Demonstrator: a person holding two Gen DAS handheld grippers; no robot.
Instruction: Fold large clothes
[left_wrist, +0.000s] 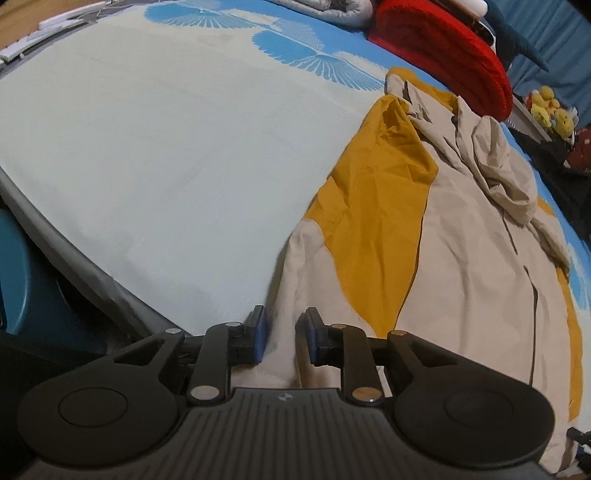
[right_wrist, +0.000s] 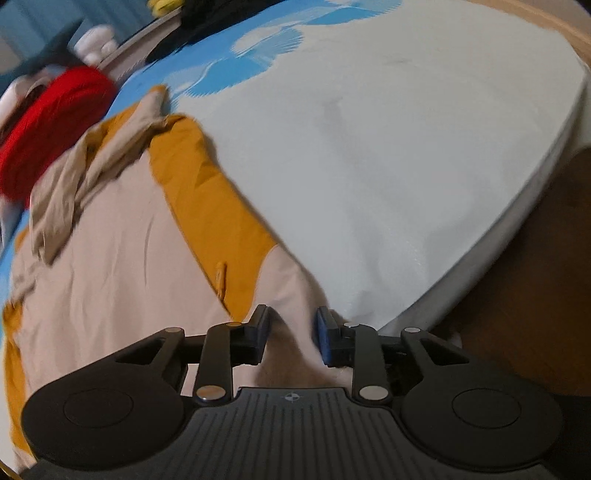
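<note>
Lying spread on the bed, the beige and mustard jacket occupies one side of the pale sheet, its crumpled hood toward the red cushion. The left gripper sits at the jacket's near hem with its blue-padded fingers narrowly apart; beige fabric lies between them, and the pads do not press on it. The right gripper is at the hem's other corner, fingers likewise slightly parted over beige cloth without clamping. Yellow plush toys sit beyond the cushion.
</note>
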